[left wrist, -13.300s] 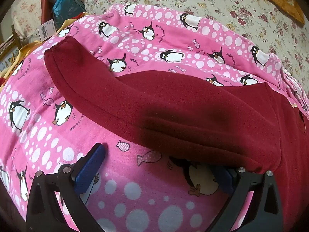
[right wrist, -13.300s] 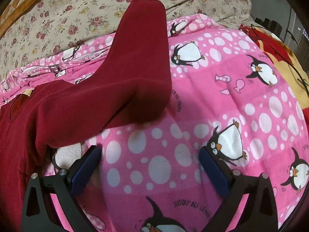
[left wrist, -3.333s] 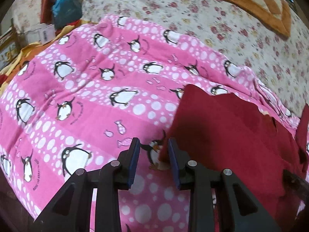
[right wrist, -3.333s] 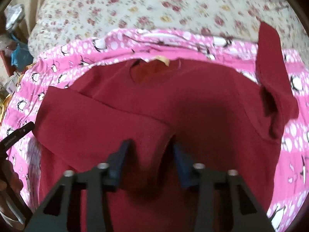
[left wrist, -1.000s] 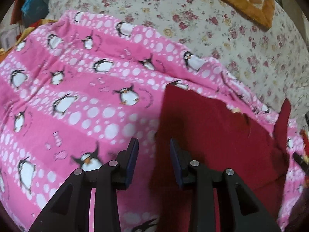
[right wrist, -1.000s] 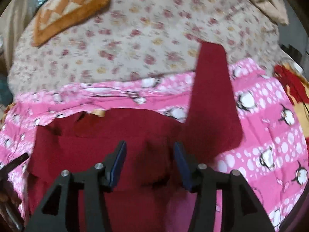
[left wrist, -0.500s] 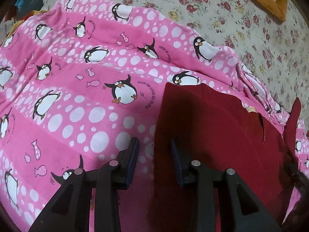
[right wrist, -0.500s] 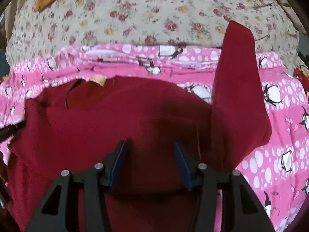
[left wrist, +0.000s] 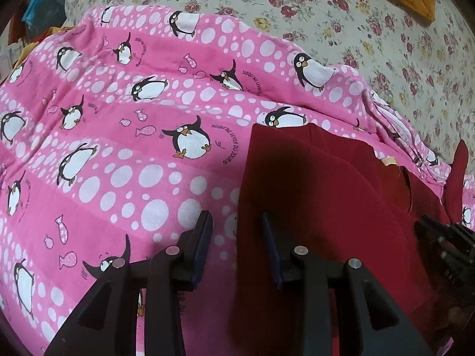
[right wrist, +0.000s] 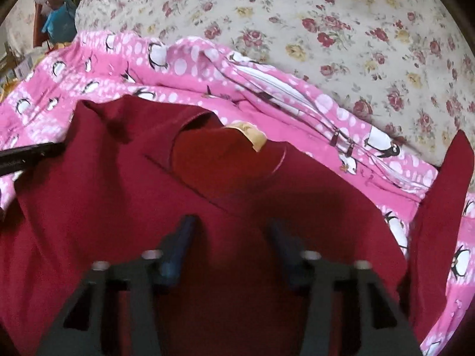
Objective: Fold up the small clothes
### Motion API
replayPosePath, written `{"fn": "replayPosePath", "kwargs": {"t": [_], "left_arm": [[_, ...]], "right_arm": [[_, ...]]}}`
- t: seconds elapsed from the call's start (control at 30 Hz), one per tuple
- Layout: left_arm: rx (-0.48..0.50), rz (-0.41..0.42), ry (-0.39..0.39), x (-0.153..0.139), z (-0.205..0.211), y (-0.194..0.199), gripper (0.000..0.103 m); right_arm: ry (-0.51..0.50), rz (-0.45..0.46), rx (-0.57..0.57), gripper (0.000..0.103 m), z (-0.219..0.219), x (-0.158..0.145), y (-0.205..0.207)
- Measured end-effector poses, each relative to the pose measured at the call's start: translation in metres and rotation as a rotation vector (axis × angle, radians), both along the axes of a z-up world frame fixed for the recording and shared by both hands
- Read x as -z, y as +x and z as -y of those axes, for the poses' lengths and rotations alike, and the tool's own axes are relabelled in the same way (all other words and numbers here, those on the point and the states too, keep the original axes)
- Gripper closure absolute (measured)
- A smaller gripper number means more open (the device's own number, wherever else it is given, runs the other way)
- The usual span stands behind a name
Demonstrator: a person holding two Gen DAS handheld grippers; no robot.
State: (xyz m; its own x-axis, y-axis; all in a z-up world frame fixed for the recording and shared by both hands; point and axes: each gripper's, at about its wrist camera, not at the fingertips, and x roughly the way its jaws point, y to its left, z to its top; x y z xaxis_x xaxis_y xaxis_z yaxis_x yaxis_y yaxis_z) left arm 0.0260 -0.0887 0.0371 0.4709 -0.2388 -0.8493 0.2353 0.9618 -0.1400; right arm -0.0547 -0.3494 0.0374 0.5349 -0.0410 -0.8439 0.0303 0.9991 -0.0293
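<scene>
The left gripper (left wrist: 236,247) has its two blue pads partly apart, with a gap between them. Nothing is pinched between them. The left edge of the red shirt (left wrist: 320,207) runs up through that gap, close to the right pad. The pink penguin blanket (left wrist: 118,154) shows in the gap next to the left pad. It is hard to tell if the pads touch the cloth or sit just above it. Most of the shirt lies to the right of this gripper and in front of it. The blanket spreads out to the left.

The right gripper (right wrist: 230,247) also has its pads partly apart, and it pinches nothing. This picture is blurry, so I cannot tell if the pads press on the shirt or hang just over it. The red shirt (right wrist: 207,207) lies flat under this gripper and fills the space all around the pads. The round neck hole of the shirt, with a small tan tag (right wrist: 249,135), sits straight ahead of the pads. One red sleeve (right wrist: 445,195) lies far off to the right, pointing away up the blanket.

The tip of the left gripper (right wrist: 29,155) peeks in at the left side, at the shirt's edge. Past the blanket lies a flowered bed sheet (right wrist: 326,29).
</scene>
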Motion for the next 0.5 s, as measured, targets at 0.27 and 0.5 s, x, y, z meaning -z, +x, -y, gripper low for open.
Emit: {"fn": "replayPosePath", "kwargs": {"t": [0.27, 0.5], "left_arm": [[-0.002, 0.003, 0.001, 0.000, 0.000, 0.000, 0.088], [0.000, 0.012, 0.016, 0.000, 0.002, -0.001, 0.088]], "right_arm": [[-0.056, 0.055, 0.137, 0.103, 0.019, -0.015, -0.010], [0.221, 0.072, 0.207, 0.071, 0.049, -0.011, -0.022]]}}
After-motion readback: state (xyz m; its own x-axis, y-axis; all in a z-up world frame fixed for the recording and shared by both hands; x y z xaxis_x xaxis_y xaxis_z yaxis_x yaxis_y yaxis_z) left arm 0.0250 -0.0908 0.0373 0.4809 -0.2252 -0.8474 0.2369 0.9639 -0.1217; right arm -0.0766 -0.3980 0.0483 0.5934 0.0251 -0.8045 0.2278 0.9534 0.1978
